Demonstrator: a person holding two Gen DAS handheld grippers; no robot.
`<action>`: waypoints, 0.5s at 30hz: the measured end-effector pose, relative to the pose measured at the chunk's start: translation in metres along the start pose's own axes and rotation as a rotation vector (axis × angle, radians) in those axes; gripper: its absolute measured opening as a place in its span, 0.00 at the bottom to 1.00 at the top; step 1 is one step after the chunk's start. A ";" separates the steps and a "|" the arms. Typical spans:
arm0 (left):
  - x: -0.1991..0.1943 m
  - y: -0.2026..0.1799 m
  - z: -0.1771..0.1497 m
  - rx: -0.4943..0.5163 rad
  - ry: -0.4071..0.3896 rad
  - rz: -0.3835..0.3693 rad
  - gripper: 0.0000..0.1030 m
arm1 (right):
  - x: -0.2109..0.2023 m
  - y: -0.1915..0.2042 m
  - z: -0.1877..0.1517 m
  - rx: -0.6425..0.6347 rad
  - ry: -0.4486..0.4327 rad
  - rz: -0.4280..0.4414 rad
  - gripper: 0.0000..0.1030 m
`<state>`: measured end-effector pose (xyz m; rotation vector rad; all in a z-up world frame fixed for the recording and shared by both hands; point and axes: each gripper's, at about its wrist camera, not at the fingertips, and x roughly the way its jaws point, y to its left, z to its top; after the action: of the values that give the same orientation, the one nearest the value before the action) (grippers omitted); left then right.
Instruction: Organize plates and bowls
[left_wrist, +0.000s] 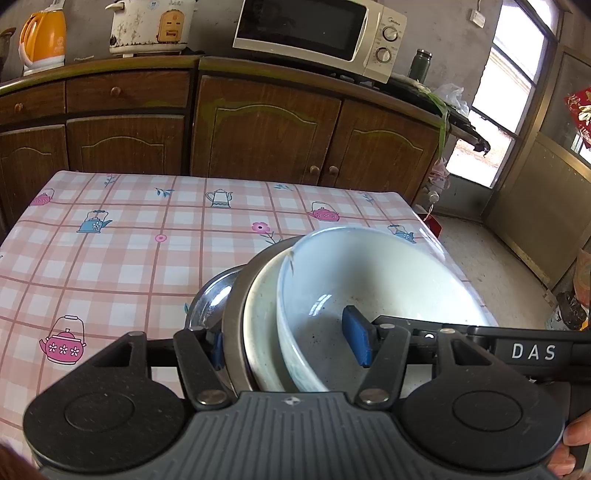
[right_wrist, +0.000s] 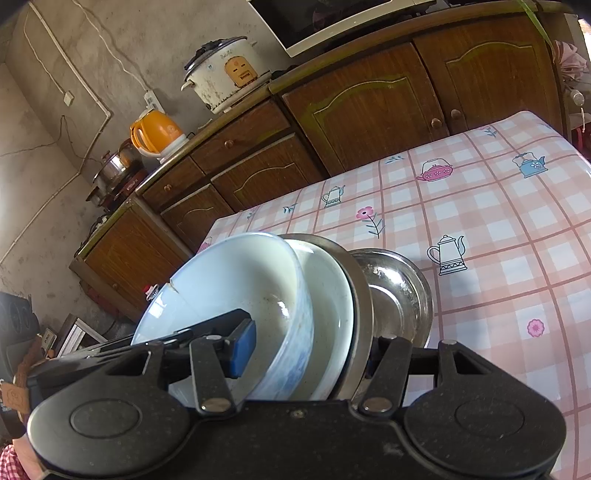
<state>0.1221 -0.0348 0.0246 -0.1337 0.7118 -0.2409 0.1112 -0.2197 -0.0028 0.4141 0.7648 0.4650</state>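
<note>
A nested stack of dishes is held on edge above the table: a pale blue-white bowl (left_wrist: 369, 295) with a cracked rim, a white bowl (left_wrist: 260, 332), a steel plate (left_wrist: 234, 317) and a shiny steel bowl (left_wrist: 210, 299). My left gripper (left_wrist: 290, 350) is shut across the whole stack, one blue pad (left_wrist: 356, 339) inside the pale bowl. In the right wrist view my right gripper (right_wrist: 306, 354) clamps the same stack from the opposite side: pale bowl (right_wrist: 236, 280), white bowl (right_wrist: 328, 295), steel plate (right_wrist: 360, 295), steel bowl (right_wrist: 395, 291).
The table (left_wrist: 110, 251) has a pink checked teapot-print cloth. Behind stand brown cabinets (left_wrist: 258, 122) carrying a microwave (left_wrist: 314, 33), a rice cooker (left_wrist: 151, 26) and an orange kettle (left_wrist: 42, 37). A doorway (left_wrist: 509, 92) and bare floor lie to the right.
</note>
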 end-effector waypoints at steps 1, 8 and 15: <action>0.001 0.001 0.000 -0.001 0.002 0.000 0.59 | 0.000 0.000 0.000 0.000 0.001 -0.001 0.65; 0.006 0.004 0.001 -0.007 0.010 -0.001 0.58 | 0.005 0.000 0.002 0.003 0.012 -0.006 0.65; 0.012 0.006 0.003 -0.013 0.017 -0.002 0.59 | 0.011 -0.001 0.006 0.007 0.023 -0.011 0.65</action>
<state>0.1337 -0.0323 0.0178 -0.1451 0.7307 -0.2398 0.1231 -0.2156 -0.0053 0.4114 0.7903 0.4572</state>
